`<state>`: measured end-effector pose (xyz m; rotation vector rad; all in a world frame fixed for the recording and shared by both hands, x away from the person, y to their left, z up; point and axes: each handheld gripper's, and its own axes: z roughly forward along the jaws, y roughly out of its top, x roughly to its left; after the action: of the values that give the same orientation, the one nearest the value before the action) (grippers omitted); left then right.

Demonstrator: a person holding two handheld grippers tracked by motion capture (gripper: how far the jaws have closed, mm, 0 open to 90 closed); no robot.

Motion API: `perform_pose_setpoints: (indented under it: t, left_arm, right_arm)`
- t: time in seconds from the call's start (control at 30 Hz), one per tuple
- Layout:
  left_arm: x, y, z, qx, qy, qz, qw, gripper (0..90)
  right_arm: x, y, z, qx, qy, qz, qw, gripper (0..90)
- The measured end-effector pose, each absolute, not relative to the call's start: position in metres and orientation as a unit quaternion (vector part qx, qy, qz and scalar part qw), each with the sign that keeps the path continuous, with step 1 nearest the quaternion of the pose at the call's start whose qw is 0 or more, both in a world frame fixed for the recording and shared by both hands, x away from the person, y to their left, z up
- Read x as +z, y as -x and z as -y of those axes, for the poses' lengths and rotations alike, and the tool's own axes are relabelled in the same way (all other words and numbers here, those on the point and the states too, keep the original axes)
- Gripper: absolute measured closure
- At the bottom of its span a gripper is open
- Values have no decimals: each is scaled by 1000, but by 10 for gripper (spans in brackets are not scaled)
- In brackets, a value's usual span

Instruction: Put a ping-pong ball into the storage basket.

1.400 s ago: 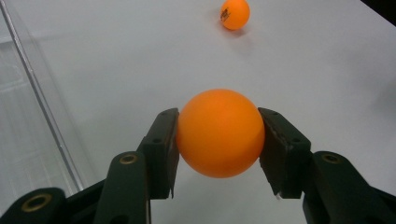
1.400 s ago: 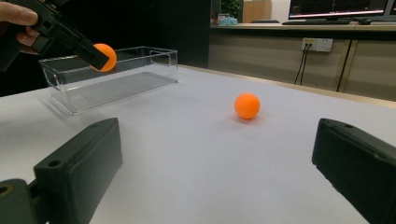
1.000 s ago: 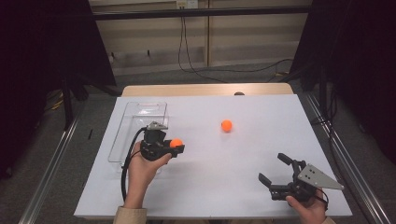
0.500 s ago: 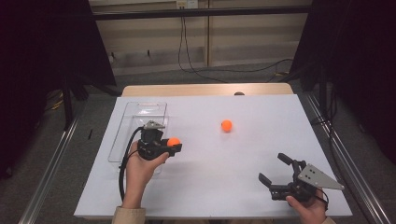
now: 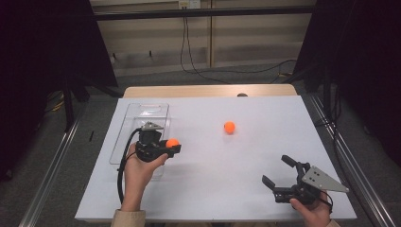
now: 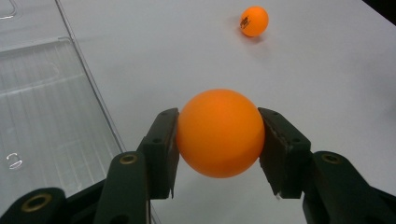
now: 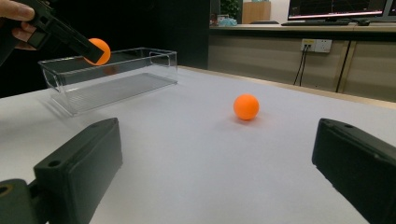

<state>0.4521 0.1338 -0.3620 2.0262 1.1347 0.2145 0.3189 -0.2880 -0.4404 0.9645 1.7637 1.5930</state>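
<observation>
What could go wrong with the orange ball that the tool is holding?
1. The left tool pinches the round, smooth ball only at its sides, so it might pop out and roll off the table.
2. The ball hangs just beside the clear box, not over it; let go now, it would likely miss.
3. The tool could bump the box's thin wall and shove it.

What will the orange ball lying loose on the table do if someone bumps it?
The loose orange ball is round and smooth, so it would probably roll off across the flat white table. It looks like the ball the left gripper holds between two pads, so it is likely light, and nothing stands beside it to stop it.
</observation>
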Motion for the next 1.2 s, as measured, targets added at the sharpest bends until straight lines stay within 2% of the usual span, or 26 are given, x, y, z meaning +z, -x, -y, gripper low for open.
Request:
perform_pose_setpoints:
  t: [1.2]
  left_arm:
    - [-360,-454,-150,98,-797,-456,385,512]
  right_arm:
    - [-440,-319,287,596,-358,-661,283,11]
